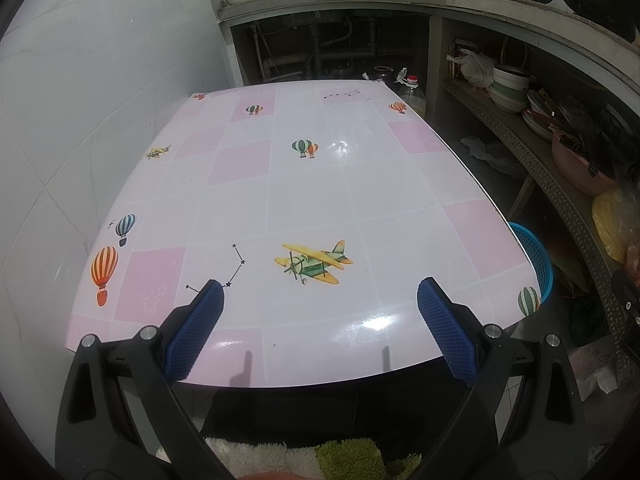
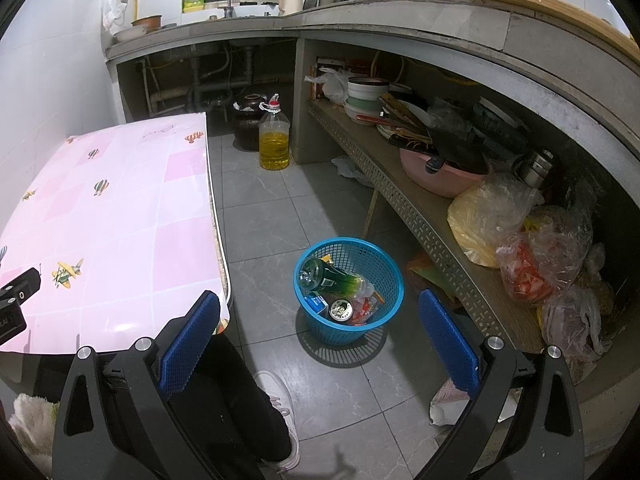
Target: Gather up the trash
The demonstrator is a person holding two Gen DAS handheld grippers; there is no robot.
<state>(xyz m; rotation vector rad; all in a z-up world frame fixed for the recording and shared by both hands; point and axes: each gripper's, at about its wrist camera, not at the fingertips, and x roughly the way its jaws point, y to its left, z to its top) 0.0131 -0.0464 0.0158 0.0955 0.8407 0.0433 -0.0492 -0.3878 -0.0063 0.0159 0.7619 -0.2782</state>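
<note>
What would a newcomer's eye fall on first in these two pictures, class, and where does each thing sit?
First, the round blue plastic mesh basket on the grey tiled floor beside the table, holding a green glass bottle and a drinks can. Next, the glossy pink checked tabletop with balloon and plane prints, under the open left gripper. The open right gripper points towards the basket.
</note>
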